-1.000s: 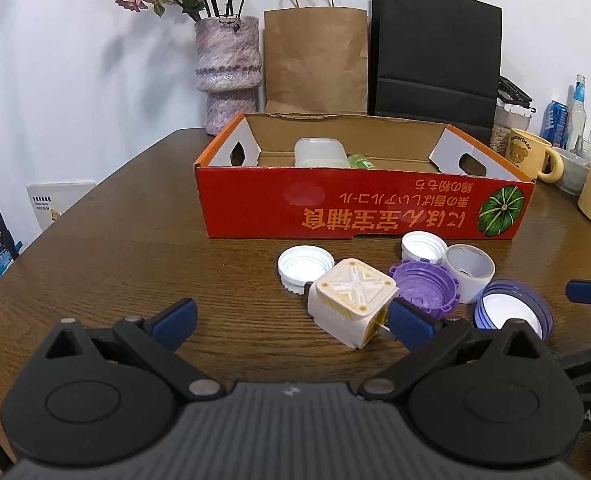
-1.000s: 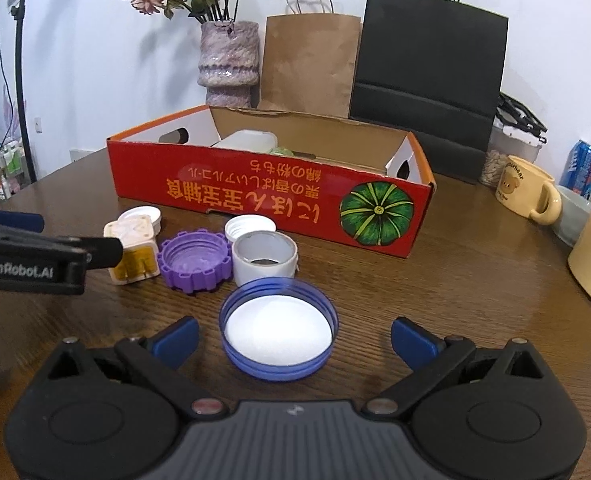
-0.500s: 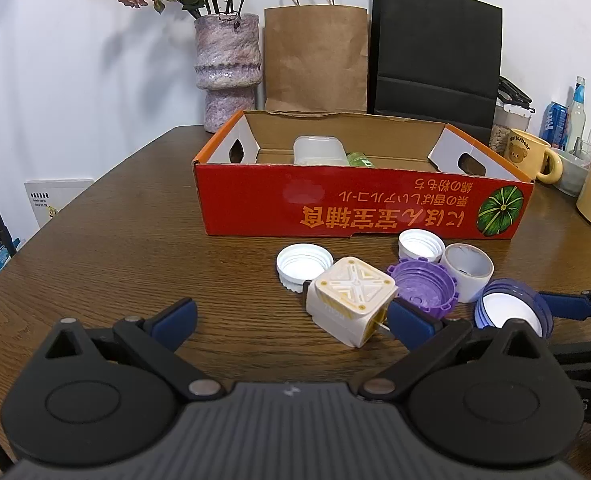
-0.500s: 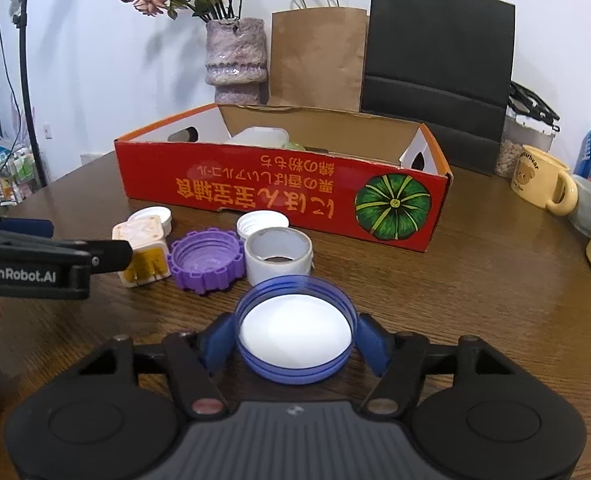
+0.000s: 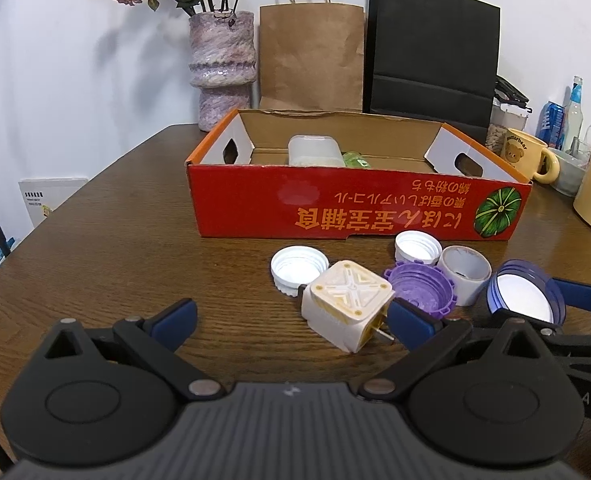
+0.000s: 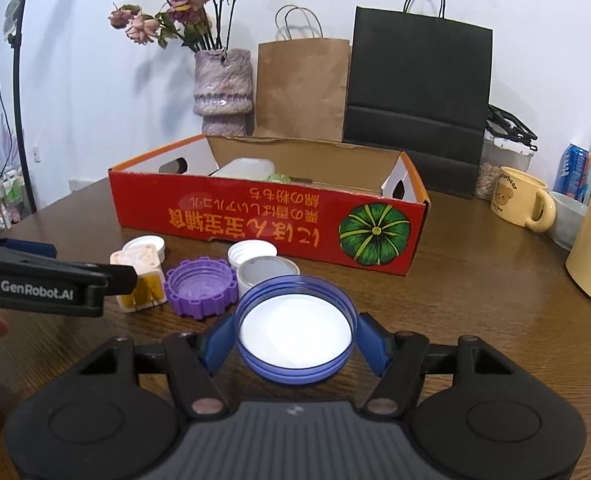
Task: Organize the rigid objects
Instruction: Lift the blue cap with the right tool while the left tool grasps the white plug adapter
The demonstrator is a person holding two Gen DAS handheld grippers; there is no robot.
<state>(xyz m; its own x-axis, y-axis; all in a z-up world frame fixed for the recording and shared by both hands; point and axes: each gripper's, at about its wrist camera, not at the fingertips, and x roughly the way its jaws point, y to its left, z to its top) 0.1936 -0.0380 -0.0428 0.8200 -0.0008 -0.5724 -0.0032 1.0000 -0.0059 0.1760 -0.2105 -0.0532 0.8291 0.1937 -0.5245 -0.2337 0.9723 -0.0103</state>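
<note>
right claw (image 6: 295,340) clamping blue lid (image 6: 295,330), left claw (image 5: 291,316) wide

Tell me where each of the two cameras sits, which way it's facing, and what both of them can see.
Left wrist view: sits on the left gripper, looks along its open fingers across the table toward the red box; the right gripper's fingers enter from the right edge.
Right wrist view: sits on the right gripper, faces the same box; its pads clamp the blue lid, and the left gripper reaches in from the left.
Shared: box, blue lid, purple cap, square white block, vase, paper bags, mug.
</note>
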